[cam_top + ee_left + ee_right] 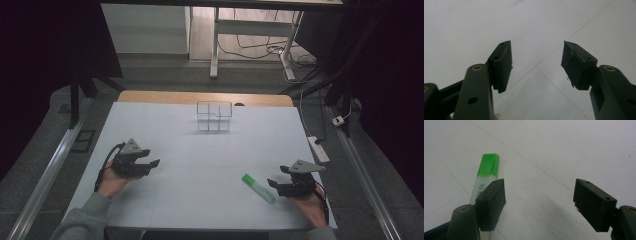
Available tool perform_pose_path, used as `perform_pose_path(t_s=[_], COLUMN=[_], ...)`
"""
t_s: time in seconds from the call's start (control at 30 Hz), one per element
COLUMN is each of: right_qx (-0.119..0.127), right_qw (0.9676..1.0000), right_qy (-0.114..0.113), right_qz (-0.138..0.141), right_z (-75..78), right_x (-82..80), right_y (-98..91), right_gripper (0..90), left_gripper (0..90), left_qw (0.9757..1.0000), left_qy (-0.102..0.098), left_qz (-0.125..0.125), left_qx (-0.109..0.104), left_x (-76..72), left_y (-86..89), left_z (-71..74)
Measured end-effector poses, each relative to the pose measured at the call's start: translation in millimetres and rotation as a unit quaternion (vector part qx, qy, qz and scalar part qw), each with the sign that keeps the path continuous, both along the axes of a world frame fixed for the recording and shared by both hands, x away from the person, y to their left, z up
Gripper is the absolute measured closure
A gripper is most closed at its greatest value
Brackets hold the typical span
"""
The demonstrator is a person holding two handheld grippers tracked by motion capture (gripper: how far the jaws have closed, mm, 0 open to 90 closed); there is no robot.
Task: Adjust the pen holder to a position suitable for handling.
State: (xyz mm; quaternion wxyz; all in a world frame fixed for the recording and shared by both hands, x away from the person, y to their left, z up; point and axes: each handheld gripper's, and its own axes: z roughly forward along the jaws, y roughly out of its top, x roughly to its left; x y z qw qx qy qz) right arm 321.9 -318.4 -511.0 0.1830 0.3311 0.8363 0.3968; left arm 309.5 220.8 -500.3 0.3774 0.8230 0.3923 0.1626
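Marker (258, 188), green-capped, lies on the white tabletop (200, 150) at five o'clock, just beside the right claw (274, 184); the left claw (153, 159) sits at eight o'clock, a clear box (214, 116) at twelve. Left gripper view: claw (537, 63) spread, nothing between. Right gripper view: claw (539, 202) spread, marker (486, 172) outside its left jaw.
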Motion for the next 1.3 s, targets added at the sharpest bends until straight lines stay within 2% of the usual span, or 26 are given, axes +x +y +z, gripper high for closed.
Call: perform_pose_path(t_s=[0.07, 0.3, 0.5, 0.8, 1.07, 1.3], right_qx=[-0.001, -0.003, -0.004, -0.004, -0.007, 0.002], right_qw=[1.0, 1.0, 1.0, 1.0, 1.0, 1.0], right_qy=[0.001, -0.001, 0.002, -0.001, -0.004, -0.006], right_qz=[0.001, 0.0, 0.002, 0.003, 0.001, 0.006], right_z=[-0.3, 1.3, -0.3, 1.6, 4.3, 10.7], right_x=[0.0, -1.7, -1.6, -2.5, -3.3, -4.6], right_y=[0.2, 0.1, 0.3, 0.9, 0.4, 2.1], right_gripper=[25.4, 25.4, 25.3, 25.3, 25.4, 26.2], left_gripper=[40.0, 36.9, 36.0, 35.4, 34.7, 34.3], left_qw=[1.0, 0.9999, 0.9998, 0.9998, 0.9999, 0.9999], left_qy=[0.002, 0.012, 0.01, 0.003, 0.001, 0.001], left_qz=[0.003, 0.01, 0.016, 0.011, 0.009, 0.009], left_qx=[-0.006, -0.004, 0.004, 0.013, 0.012, 0.011], left_x=[-5.1, -20.5, -30.6, -30.9, -29.1, -29.7], left_y=[0.0, 5.3, 9.7, 9.7, 8.8, 8.8], left_z=[-3.5, -13.4, -18.3, -18.9, -18.1, -18.1])
